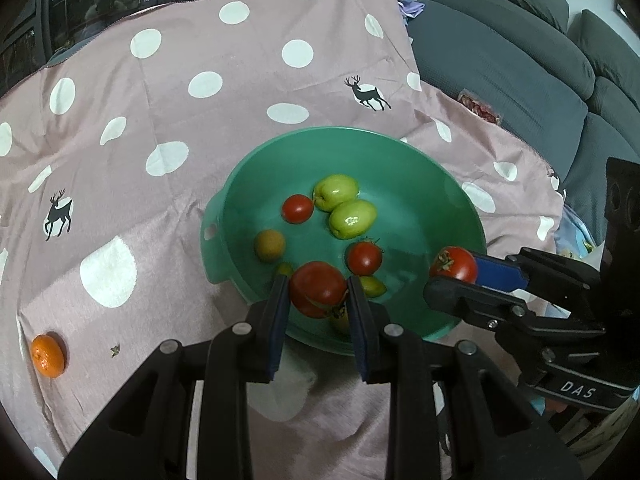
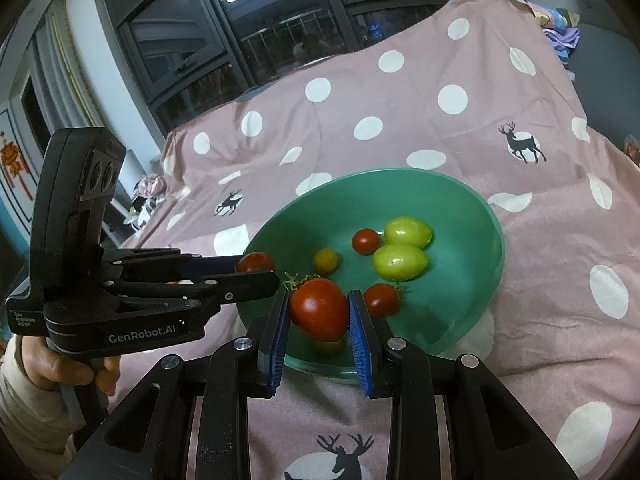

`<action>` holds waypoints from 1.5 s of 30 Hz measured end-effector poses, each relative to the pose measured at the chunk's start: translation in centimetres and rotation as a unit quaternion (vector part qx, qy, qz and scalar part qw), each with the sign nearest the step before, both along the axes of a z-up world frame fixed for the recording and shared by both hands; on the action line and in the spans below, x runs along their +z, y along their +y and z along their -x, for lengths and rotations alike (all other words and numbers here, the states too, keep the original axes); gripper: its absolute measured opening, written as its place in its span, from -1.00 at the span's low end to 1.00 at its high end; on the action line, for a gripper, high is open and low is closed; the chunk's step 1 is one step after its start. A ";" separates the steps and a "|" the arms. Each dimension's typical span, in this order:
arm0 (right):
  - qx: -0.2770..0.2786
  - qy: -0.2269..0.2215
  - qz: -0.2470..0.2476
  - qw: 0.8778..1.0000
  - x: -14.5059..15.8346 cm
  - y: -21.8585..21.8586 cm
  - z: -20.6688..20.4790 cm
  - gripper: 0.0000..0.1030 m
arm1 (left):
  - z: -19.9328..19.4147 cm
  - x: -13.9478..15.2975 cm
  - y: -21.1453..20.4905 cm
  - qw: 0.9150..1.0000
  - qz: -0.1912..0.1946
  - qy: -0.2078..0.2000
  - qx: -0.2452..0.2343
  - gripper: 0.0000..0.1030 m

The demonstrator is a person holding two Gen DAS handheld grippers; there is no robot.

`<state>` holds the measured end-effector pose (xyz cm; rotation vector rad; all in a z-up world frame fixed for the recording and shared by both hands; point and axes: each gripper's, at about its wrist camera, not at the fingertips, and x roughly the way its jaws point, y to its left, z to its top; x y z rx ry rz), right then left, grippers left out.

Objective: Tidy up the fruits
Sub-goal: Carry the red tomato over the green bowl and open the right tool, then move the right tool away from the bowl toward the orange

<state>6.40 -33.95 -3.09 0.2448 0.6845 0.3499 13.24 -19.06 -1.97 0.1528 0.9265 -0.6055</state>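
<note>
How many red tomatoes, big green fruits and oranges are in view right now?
Red tomatoes: 4
Big green fruits: 2
Orange: 1
Total: 7

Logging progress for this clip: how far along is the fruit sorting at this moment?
Mostly done. The green bowl already holds two green fruits, small tomatoes and a brownish fruit. In hand: the left hand-held gripper and the right hand-held gripper each hold a red tomato over the bowl, not yet released. Left: one orange on the dotted cloth.
</note>
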 end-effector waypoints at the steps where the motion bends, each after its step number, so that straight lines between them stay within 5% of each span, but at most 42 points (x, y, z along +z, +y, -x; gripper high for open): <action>1: 0.000 -0.001 0.000 1.000 0.0 0.0 0.0 -0.41 | 0.0 0.0 0.0 1.000 -0.003 -0.001 0.000 -0.45; 28: -0.004 -0.003 0.003 1.000 0.3 0.0 -0.7 -0.41 | 0.0 0.1 0.1 1.000 -0.012 -0.007 0.012 -0.47; 33: -0.010 0.002 0.003 1.000 0.1 -0.2 -0.8 -0.41 | 0.2 0.3 0.3 1.000 -0.008 -0.010 0.015 -0.27; 35: -0.012 0.007 0.001 1.000 0.0 -0.4 -0.9 -0.32 | 0.3 0.4 0.4 1.000 -0.012 -0.014 0.019 0.02; 45: -0.021 0.005 -0.003 1.000 0.6 -0.3 -0.5 -0.23 | 1.0 1.0 1.8 0.999 -0.017 -0.023 0.040 0.24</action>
